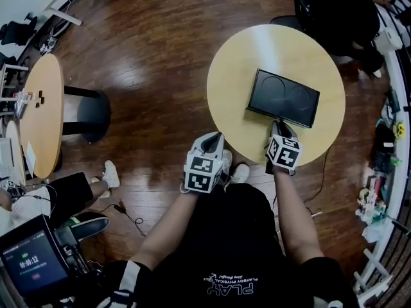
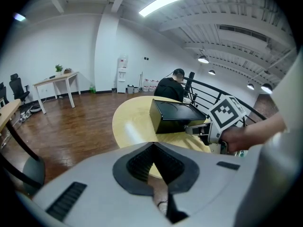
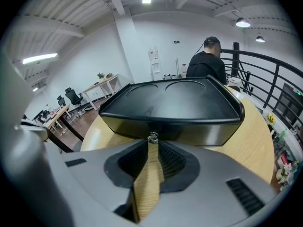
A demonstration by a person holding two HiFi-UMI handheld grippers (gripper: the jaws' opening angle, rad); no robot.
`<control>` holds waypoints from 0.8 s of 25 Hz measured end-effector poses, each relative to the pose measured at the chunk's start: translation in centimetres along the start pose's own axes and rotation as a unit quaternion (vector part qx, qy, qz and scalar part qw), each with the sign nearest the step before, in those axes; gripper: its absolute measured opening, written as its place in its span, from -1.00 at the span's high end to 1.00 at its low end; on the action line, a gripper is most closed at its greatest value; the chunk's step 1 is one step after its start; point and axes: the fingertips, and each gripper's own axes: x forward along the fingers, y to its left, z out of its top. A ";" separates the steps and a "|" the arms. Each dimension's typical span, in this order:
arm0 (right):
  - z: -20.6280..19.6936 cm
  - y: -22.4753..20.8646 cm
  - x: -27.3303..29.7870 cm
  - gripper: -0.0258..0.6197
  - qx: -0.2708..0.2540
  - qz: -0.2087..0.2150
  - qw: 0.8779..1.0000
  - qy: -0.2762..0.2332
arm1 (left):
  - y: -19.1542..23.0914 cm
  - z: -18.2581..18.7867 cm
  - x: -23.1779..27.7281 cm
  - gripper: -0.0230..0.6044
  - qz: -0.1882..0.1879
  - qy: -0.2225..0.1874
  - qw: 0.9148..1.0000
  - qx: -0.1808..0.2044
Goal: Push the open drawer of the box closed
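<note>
A flat black box (image 1: 284, 97) lies on the round wooden table (image 1: 237, 63). Its front face (image 3: 170, 126) carries a small metal knob (image 3: 152, 136) and looks flush with the body, no drawer sticking out. My right gripper (image 1: 278, 124) is shut, its tips (image 3: 152, 142) pressed against that knob at the box's near side. The left gripper view shows the same contact, the right gripper (image 2: 190, 129) meeting the box (image 2: 173, 113). My left gripper (image 1: 215, 136) hangs off the table's near-left edge, shut and empty (image 2: 154, 146).
A person in black (image 1: 340, 11) sits just beyond the table, by a metal railing (image 3: 265, 79). A second wooden table (image 1: 42, 111) and a black stool (image 1: 90, 111) stand to the left. Another seated person (image 1: 64, 194) and a screen device (image 1: 32, 262) are at the lower left.
</note>
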 end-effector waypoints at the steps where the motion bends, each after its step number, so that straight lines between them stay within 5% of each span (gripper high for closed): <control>1: 0.0 -0.1 -0.4 0.71 0.001 0.002 1.000 -0.003 | -0.3 0.0 -0.3 0.94 0.002 -0.002 1.000 0.003; 20: -0.2 2.9 -4.1 0.75 -0.059 0.004 0.998 -0.036 | -1.1 0.2 -1.5 0.94 -0.001 -0.018 0.999 0.029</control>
